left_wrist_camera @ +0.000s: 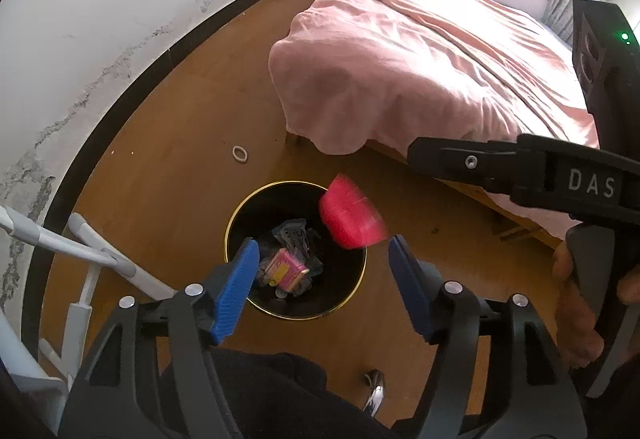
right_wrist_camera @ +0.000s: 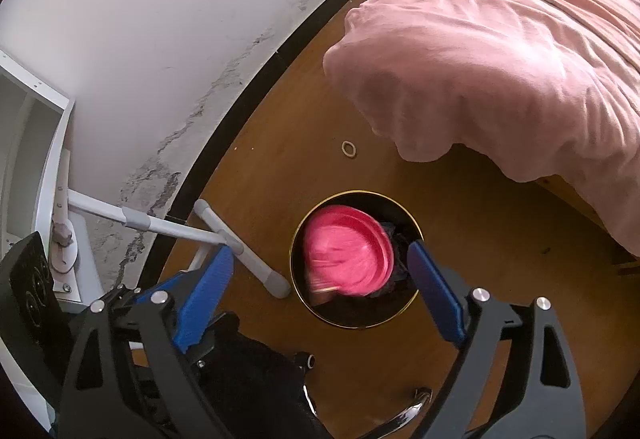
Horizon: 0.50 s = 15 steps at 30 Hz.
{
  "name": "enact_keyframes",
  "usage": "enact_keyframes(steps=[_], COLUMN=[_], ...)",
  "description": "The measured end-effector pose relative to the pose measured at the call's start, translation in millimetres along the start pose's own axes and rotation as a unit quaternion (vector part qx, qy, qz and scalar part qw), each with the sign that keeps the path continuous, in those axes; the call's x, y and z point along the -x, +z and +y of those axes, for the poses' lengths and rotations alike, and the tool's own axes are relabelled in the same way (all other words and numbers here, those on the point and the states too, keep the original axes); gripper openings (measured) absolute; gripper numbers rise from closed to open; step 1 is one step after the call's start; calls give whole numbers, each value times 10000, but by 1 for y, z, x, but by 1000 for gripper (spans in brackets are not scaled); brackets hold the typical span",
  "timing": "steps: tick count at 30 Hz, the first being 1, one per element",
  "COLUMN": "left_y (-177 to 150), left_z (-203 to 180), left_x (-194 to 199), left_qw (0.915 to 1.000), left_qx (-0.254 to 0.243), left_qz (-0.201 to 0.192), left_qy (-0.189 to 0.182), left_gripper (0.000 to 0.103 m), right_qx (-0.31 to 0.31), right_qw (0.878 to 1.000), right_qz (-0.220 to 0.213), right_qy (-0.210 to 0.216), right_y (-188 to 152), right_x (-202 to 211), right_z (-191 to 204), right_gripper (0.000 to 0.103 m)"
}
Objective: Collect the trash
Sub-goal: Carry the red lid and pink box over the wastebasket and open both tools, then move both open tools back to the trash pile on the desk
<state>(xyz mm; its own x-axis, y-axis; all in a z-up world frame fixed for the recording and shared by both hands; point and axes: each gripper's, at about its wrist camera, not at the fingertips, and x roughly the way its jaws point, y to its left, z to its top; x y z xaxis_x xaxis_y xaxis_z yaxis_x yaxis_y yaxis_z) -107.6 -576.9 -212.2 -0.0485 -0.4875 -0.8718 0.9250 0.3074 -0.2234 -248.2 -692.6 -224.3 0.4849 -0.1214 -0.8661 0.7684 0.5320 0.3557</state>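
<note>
Blue pads fill the bottom of both views, and both sets of tongs are spread wide with nothing pinched! The left gripper (left_wrist_camera: 322,263) hangs over the black bin (left_wrist_camera: 240,215), its jaws apart and clear of everything. Just beyond its right-hand pad a pink plastic dish (left_wrist_camera: 352,213) is smeared with motion blur at the bin's rim, touching no pad at all.

Over to the right wrist view: the right gripper (right_wrist_camera: 320,271) is released too, fingers well apart, and that same pink dish (right_wrist_camera: 346,251) shows blurred in the mouth of the gold-rimmed bin (right_wrist_camera: 400,319), covering most of the opening. From this angle it sits between the two blue pads, yet neither one presses on it. Whether it has landed or is in mid-air, I cannot tell.

Down inside the bin, the left view picks out crumpled dark wrappers (left_wrist_camera: 294,235) and a small pink-and-yellow packet (left_wrist_camera: 286,269) lying on the bottom.

Outward now. The bin stands on a brown wooden floor (left_wrist_camera: 180,167). A small pale ring (left_wrist_camera: 240,154) lies on the boards beyond it, between the bin and the wall. White tubular legs (right_wrist_camera: 240,251) of some furniture rest on the floor just beside the bin. A bed draped in a pink sheet (left_wrist_camera: 420,59) fills the far side, its corner hanging near the bin. Along the edge runs a dark skirting under a white, scuffed wall (right_wrist_camera: 160,39).
</note>
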Motion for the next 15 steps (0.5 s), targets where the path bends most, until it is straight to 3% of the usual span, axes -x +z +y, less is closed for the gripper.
enact_keyframes(steps=[9,15], left_y=[-7,-26], left_z=[-15,-12], left_x=[48,133], left_qw=[9992,9946], left_qx=[-231,-284], left_qz=[-333,-990], left_qy=[-2,87], left_gripper=[81,90], right_qx=[90,650], right_qw=[9994,9946], right_qz=[-339,-808], right_qy=[-63,73], right_y=[0,-5], right_x=[20,57], right_z=[12,66], right_gripper=[86,86])
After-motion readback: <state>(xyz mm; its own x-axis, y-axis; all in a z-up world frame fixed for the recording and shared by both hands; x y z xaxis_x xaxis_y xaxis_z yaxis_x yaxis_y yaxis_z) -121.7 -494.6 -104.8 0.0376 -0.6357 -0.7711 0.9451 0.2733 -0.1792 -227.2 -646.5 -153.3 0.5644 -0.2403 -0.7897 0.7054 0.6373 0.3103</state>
